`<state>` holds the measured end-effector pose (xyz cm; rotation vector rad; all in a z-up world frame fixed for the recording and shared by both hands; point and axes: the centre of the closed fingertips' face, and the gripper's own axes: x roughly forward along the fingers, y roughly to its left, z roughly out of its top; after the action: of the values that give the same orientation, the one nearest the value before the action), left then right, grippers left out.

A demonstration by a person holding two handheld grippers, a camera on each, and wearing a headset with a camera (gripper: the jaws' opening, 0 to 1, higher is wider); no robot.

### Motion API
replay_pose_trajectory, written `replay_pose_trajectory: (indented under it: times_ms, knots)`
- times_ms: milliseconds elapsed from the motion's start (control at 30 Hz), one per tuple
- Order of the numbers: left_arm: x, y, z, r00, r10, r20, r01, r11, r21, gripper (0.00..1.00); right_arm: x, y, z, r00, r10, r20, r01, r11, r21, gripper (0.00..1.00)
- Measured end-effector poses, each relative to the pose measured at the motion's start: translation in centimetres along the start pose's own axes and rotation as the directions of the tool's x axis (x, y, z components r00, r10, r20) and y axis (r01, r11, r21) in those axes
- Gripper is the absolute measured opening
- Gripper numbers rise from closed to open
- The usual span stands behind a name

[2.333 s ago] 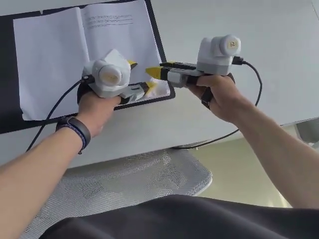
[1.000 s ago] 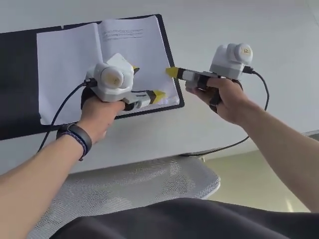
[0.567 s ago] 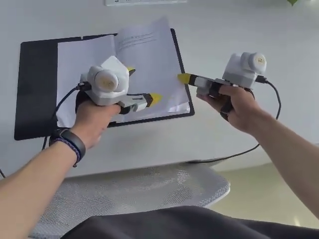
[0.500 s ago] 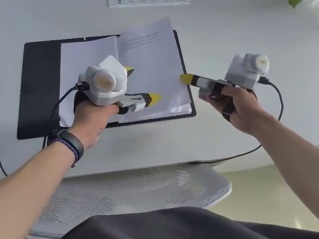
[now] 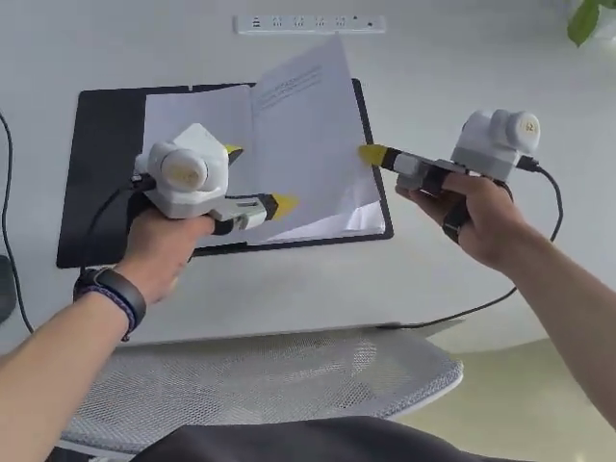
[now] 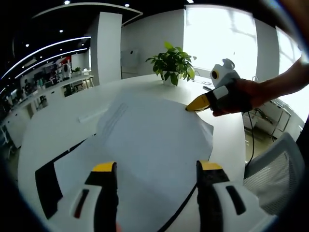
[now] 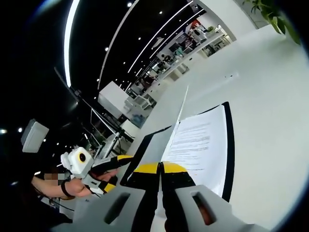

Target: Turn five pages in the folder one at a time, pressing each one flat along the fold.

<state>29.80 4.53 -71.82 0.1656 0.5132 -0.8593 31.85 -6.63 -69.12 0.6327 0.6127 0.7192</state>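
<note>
- Open folder [image 5: 106, 183] lay on the tabletop [image 5: 462, 67], centre-left, with its near edge close to the person.
- State of right tool [image 7: 161, 168]: jaws together, clamped on the right edge of one page [image 5: 313, 135]. The page stood lifted and bowed over toward the spine.
- State of left tool [image 6: 157, 169]: jaws apart, holding nothing, hovering at the near-left side of the raised page. Contact with the paper could not be told.
- Risk: the thin sheet was held by a small bite at its edge. A fast swing left could tear it at the binding, or let it slip free and drop back right.
- Risk: two sheets in one bite would spoil the one-at-a-time count.
- Risk: pressing with the left tool before the page lay over could crease it off the fold.
- Hard to make out: how many sheets sat in the bite, as the page showed edge-on in the right gripper view.
- Hidden: part of the spine and near pages, behind the left tool in the head view.
- Print was too small to read.
</note>
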Motion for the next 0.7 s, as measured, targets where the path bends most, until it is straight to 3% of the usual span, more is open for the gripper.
replay_pose_trajectory:
  times_ms: [500, 700]
  knots:
    - [-4.1, 3.2, -0.8, 0.9958, 0.089, 0.021, -0.088, 0.995, -0.049, 0.66, 2.6, 4.8, 1.4, 0.9939, 0.108, -0.024, -0.109, 0.991, -0.073, 0.00]
    - [-5.9, 4.2, -1.4, 0.9917, 0.125, 0.029, -0.122, 0.989, -0.081, 0.67, 3.7, 6.0, 1.5, 0.9899, 0.139, -0.026, -0.141, 0.987, -0.077, 0.00]
